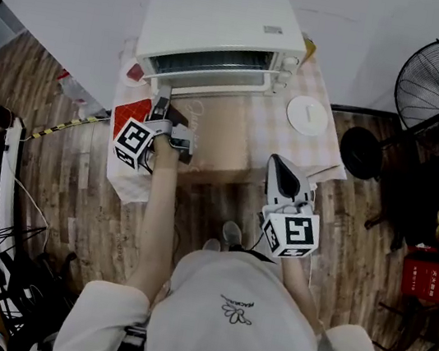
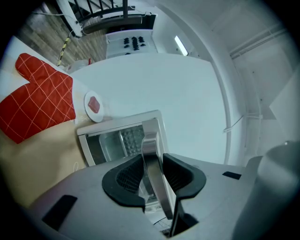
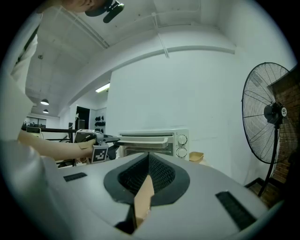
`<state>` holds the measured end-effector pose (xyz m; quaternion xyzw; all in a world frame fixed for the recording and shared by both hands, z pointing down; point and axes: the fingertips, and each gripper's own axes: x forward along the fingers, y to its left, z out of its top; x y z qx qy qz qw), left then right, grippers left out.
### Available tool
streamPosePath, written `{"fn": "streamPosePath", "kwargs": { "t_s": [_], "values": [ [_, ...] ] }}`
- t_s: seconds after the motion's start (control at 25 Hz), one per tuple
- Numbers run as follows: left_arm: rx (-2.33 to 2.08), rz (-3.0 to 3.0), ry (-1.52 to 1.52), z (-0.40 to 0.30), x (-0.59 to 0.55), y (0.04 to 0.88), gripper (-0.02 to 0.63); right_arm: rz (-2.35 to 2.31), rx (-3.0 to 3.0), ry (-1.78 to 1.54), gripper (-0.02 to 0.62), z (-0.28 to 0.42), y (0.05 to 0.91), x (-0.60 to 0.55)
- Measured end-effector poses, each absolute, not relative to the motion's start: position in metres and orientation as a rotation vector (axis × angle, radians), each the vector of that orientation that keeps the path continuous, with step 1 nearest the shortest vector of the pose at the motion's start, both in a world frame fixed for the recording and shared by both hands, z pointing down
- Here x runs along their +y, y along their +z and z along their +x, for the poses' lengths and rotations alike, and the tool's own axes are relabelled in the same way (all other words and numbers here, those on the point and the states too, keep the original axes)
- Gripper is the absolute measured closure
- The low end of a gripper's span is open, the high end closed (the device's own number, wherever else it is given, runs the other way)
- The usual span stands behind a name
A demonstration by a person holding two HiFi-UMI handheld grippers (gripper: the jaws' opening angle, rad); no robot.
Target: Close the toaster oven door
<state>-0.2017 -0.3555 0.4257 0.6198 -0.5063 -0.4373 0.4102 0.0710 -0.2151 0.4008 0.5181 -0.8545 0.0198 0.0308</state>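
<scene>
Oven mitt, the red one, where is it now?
In the head view the red oven mitt lies at the table edge, left of the toaster oven door, beside the left gripper clamped on the door handle.

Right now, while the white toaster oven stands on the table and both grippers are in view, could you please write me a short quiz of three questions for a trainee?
1. True or false: the door of the white metal toaster oven is fully closed.
2. What does the left gripper grip? A: red quilted oven mitt. B: silver metal door handle. C: white round plate.
3. Which gripper has its jaws together with nothing between them?

Key: 1 false, the door stands partly open. 2 B. 3 the right gripper.
</scene>
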Motion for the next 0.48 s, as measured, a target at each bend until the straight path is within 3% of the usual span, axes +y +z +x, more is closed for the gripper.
{"fn": "streamPosePath", "kwargs": {
  "t_s": [0.48],
  "values": [
    [-1.256, 1.559, -1.125, -0.206, -0.376, 0.416, 0.471, 1.595, -2.629, 0.067, 0.586, 0.072, 0.403, -0.216]
  ]
}}
